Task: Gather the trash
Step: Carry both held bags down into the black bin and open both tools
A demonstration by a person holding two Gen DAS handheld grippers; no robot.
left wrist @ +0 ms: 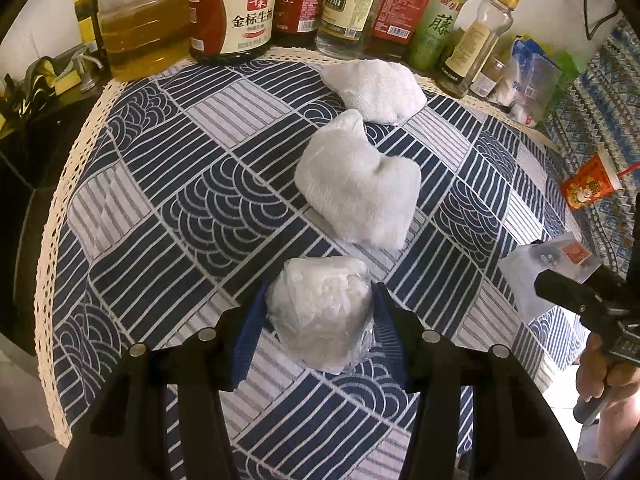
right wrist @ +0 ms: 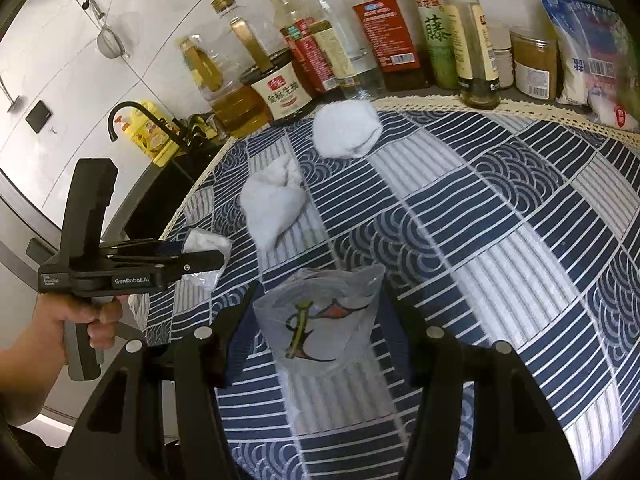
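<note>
- Left wrist view: my left gripper (left wrist: 320,316) clamps one crumpled plastic wad (left wrist: 320,312).
- My right gripper (right wrist: 320,320) pinches one printed plastic bag (right wrist: 316,320).
- Two white tissue balls (left wrist: 356,188) lie on the tablecloth (left wrist: 180,200).

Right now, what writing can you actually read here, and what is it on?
"GenRobot.AI": side of the left gripper.
"金标生抽": soy sauce jar.
"藤": green-label bottle.
"白醋": clear vinegar bottle.
Barcodes, the red-label bottle and the bags' print: too small or blurred.
</note>
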